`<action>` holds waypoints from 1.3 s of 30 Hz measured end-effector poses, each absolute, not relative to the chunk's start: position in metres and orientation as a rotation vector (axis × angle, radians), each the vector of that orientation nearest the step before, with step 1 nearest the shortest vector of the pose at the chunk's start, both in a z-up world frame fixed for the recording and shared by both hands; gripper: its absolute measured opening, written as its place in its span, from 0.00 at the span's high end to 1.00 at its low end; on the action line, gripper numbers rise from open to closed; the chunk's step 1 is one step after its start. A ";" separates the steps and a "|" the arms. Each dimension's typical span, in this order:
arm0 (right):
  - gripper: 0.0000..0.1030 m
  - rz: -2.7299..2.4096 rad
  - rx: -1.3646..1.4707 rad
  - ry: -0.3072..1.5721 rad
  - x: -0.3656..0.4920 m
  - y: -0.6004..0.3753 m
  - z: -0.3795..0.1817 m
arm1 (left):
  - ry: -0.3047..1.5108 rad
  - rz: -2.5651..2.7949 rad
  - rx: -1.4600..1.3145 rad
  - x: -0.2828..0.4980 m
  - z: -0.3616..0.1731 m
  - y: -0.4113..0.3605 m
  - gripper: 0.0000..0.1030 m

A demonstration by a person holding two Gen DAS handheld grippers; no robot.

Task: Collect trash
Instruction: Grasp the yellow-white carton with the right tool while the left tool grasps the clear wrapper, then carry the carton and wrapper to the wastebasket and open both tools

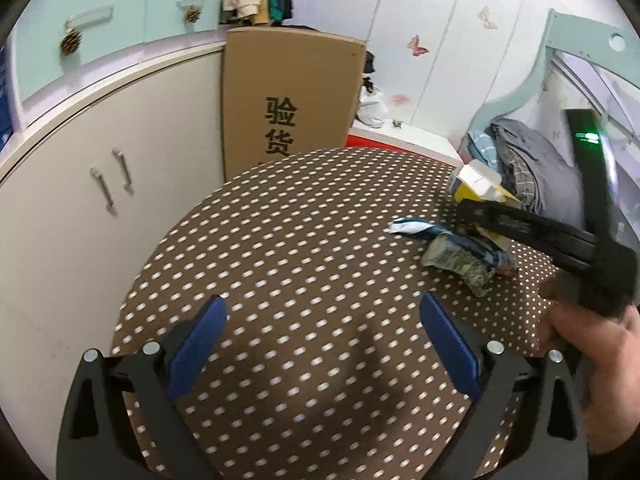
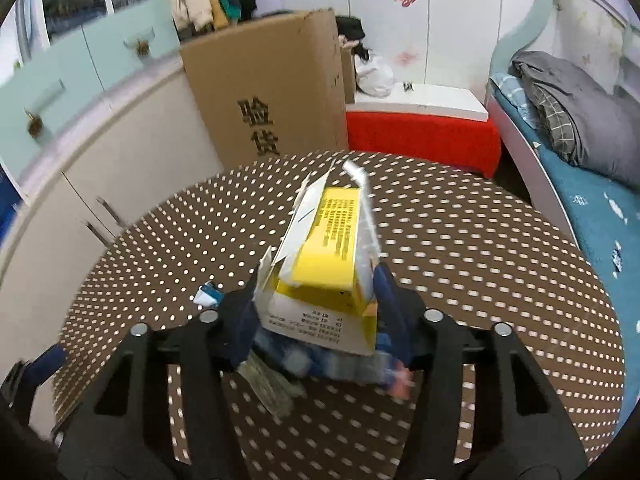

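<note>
A round table with a brown white-dotted cloth (image 1: 300,220) carries the trash. An opened yellow and white carton (image 2: 324,248) lies between the blue pads of my right gripper (image 2: 312,300), which press on its two sides. Under that gripper lie a crumpled greenish wrapper (image 2: 272,384) and a blurred blue and white wrapper (image 2: 208,294). The left wrist view shows the same carton (image 1: 478,182), the blue and white wrapper (image 1: 412,226) and the greenish wrapper (image 1: 460,266) at the table's right side. My left gripper (image 1: 322,304) hangs open over bare cloth, well left of the trash, with nothing between its fingers.
A tall cardboard box (image 1: 288,96) stands behind the table beside a cream cabinet (image 1: 100,160). A red stool with a white top (image 2: 420,132) sits at the back. A bed with folded clothes (image 2: 580,120) runs along the right. A person's hand (image 1: 600,352) holds the right gripper.
</note>
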State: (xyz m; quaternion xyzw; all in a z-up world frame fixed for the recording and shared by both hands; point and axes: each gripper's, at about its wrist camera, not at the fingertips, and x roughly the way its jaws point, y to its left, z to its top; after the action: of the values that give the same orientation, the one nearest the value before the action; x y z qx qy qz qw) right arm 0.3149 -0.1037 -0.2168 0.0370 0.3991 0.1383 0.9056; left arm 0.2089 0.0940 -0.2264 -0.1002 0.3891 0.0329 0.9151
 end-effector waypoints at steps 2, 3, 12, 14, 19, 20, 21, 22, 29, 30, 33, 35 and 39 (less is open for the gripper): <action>0.51 0.294 0.121 0.811 0.306 -0.126 -0.211 | 0.800 0.043 -0.194 0.216 -0.225 0.082 0.08; 0.52 0.293 0.130 0.809 0.302 -0.132 -0.209 | 0.802 0.030 -0.184 0.221 -0.225 0.076 0.08; 0.52 0.302 0.228 0.782 0.263 -0.197 -0.198 | 0.878 -0.028 -0.093 0.276 -0.241 0.013 0.08; 0.52 0.299 0.241 0.775 0.256 -0.204 -0.196 | 0.901 -0.030 -0.060 0.287 -0.244 0.000 0.08; 0.52 0.290 0.261 0.758 0.241 -0.221 -0.191 | 0.927 -0.094 -0.012 0.299 -0.252 -0.017 0.19; 0.52 0.287 0.268 0.754 0.239 -0.225 -0.190 | 0.922 -0.099 -0.007 0.299 -0.252 -0.016 0.33; 0.52 0.286 0.273 0.751 0.236 -0.228 -0.189 | 0.915 -0.105 0.004 0.298 -0.251 -0.017 0.39; 0.52 0.285 0.276 0.748 0.234 -0.230 -0.188 | 0.914 -0.124 0.004 0.295 -0.249 -0.016 0.41; 0.52 0.278 0.313 0.734 0.216 -0.251 -0.189 | 0.882 -0.190 -0.063 0.255 -0.241 -0.001 0.54; 0.52 0.279 0.320 0.731 0.212 -0.255 -0.189 | 0.882 -0.192 -0.071 0.250 -0.240 0.000 0.54; 0.52 0.268 0.332 0.724 0.203 -0.266 -0.188 | 0.882 -0.201 -0.078 0.231 -0.240 0.001 0.55; 0.52 0.264 0.335 0.720 0.198 -0.271 -0.187 | 0.870 -0.204 -0.058 0.220 -0.240 -0.003 0.55; 0.52 0.262 0.338 0.709 0.186 -0.281 -0.184 | 0.867 -0.236 -0.066 0.203 -0.241 -0.007 0.58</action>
State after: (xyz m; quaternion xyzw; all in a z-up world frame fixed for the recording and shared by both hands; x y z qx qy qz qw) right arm 0.1855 -0.2807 -0.1836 0.1645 0.3443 0.1271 0.9156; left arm 0.2035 -0.0075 -0.2409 -0.0319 0.4191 -0.1142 0.9002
